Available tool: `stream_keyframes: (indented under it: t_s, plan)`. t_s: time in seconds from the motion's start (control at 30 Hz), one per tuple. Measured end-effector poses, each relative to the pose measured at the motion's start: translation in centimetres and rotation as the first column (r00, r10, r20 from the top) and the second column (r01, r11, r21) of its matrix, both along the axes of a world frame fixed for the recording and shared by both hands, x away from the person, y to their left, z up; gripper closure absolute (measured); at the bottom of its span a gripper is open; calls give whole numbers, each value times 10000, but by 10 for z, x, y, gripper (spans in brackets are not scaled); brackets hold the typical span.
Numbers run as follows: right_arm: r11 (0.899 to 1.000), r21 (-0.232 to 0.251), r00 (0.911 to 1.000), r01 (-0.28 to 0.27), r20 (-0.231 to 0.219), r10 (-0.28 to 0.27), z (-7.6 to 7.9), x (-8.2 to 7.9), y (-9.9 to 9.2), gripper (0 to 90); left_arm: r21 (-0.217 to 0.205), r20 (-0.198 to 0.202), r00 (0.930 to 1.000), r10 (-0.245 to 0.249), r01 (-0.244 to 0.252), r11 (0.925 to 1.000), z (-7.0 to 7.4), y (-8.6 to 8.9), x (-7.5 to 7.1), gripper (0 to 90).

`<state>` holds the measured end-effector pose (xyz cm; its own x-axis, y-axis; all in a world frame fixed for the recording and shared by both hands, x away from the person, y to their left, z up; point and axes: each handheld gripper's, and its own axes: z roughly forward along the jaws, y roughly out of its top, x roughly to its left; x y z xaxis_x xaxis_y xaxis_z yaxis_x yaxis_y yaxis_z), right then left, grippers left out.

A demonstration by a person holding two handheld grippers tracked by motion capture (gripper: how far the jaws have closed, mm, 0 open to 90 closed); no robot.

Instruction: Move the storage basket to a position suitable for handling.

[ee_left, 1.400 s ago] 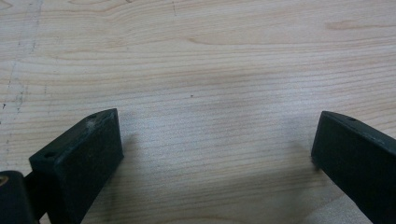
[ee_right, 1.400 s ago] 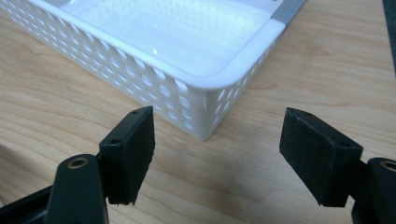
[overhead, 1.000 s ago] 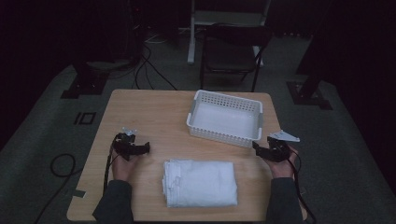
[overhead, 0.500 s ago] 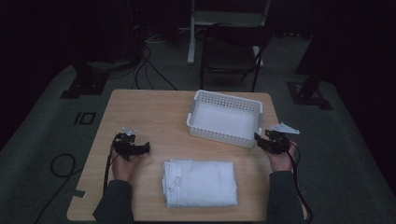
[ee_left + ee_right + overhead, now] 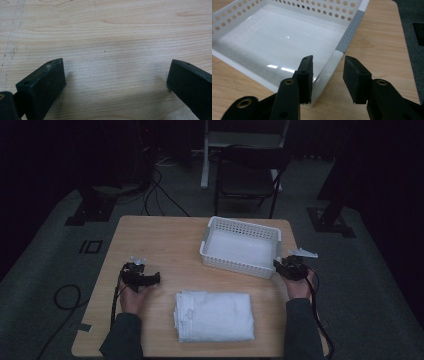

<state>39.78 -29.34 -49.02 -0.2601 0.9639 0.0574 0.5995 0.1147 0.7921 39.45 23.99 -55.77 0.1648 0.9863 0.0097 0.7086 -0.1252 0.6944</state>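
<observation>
- This looks like a recording lab or studio, not a home: the room is kept dark, and light falls mostly on one small wooden table [image 5: 165,240].
- Black stand bases [image 5: 87,212] sit on the grey carpet on either side of the table, another at the right [image 5: 330,217], the sort that hold up camera or lighting rigs.
- Loose cables [image 5: 160,185] trail across the floor behind the table, and one loops at the left [image 5: 62,295].
- A folding chair [image 5: 247,175] stands behind the table, with a white frame [image 5: 240,140] beyond it.
- A square marker [image 5: 91,246] lies on the carpet.
</observation>
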Motion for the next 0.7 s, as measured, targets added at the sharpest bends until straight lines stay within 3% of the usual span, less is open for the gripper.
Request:
stream_keyframes:
  t_s: [0.4, 0.67, 0.7]
  plan:
    - [9998, 47, 9991, 181, -389, -179, 0, 5, 3, 627, 11, 2, 10000, 49, -49, 10000, 0, 1, 0, 15]
    - [9995, -13, 9986, 307, -429, -308, 0, 9, 5, 634, 19, -2, 10000, 38, -38, 10000, 0, 1, 0, 15]
    - [9992, -34, 9984, 398, -411, -399, 1, 10, 6, 667, 16, 1, 10000, 41, -41, 10000, 0, 1, 0, 16]
